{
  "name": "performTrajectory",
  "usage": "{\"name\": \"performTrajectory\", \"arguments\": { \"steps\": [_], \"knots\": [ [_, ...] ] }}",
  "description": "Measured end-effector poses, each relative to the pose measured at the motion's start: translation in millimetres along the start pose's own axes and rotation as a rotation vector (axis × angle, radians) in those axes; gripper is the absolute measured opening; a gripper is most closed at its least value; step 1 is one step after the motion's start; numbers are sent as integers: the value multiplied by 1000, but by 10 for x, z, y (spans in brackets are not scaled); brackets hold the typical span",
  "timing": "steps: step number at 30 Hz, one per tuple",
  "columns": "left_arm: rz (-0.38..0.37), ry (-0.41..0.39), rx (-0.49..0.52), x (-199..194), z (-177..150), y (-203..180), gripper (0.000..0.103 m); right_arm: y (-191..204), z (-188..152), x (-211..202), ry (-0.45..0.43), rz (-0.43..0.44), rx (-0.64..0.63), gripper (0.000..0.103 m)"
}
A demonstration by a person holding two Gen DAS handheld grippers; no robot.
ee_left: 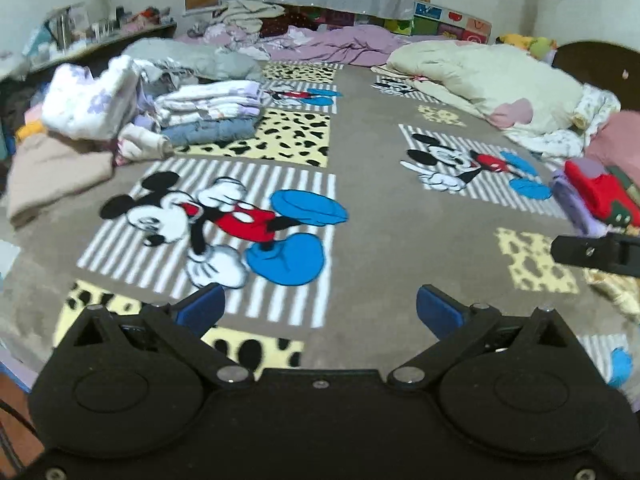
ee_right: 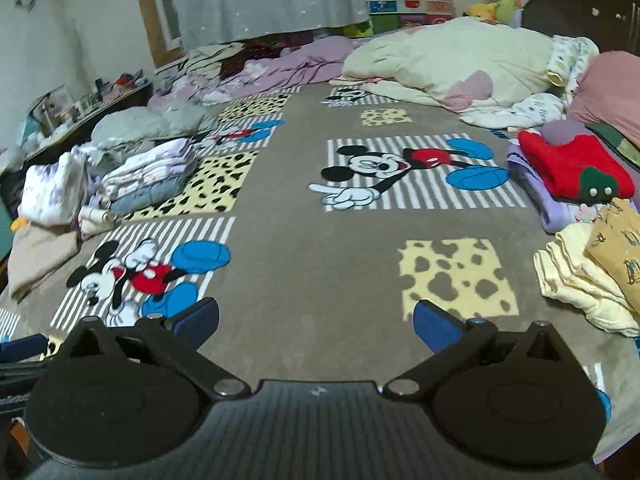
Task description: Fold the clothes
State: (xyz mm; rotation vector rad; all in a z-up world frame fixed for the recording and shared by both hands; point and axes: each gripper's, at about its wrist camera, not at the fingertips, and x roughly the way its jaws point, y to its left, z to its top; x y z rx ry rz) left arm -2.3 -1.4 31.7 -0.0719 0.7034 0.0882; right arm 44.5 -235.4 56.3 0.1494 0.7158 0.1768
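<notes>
No readable writing or brand shows anywhere; the bed cover [ee_right: 320, 264] carries cartoon mouse figures on striped panels and yellow spotted patches, three mice countable in the right wrist view plus a partial fourth near the far bedding; the left gripper [ee_left: 320, 308] hangs above the cover with its two blue-padded fingers [ee_left: 202, 307] spread wide, gripping nothing and touching nothing; the right gripper [ee_right: 316, 318] is likewise wide apart and empty above bare cover; a stack of folded clothes [ee_left: 210, 110] sits at the left side of the bed, with loose garments heaped beside it; on the right lies a red garment [ee_right: 572, 166] atop a purple one [ee_right: 548, 204], and just beside them a pale yellow piece [ee_right: 580, 284] under a mustard printed one [ee_right: 618, 240]; a cream duvet [ee_right: 452, 56] is bunched at the far end.
</notes>
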Motion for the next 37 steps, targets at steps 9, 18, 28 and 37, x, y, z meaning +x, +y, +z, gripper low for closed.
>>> {"name": "performTrajectory", "arguments": {
  "steps": [9,18,28,37],
  "knots": [
    [-36,-2,-36,-128,-19,26,103,148,-99,-97,2,8,-33,103],
    [-38,-8,-30,-188,-41,-48,103,180,-232,-145,7,12,-46,103],
    [-31,-9,-22,-209,-114,-70,103,187,-331,-118,33,17,-46,103],
    [-23,-38,-18,-275,-139,-35,103,269,-356,-143,44,41,-64,103]
  ]
}}
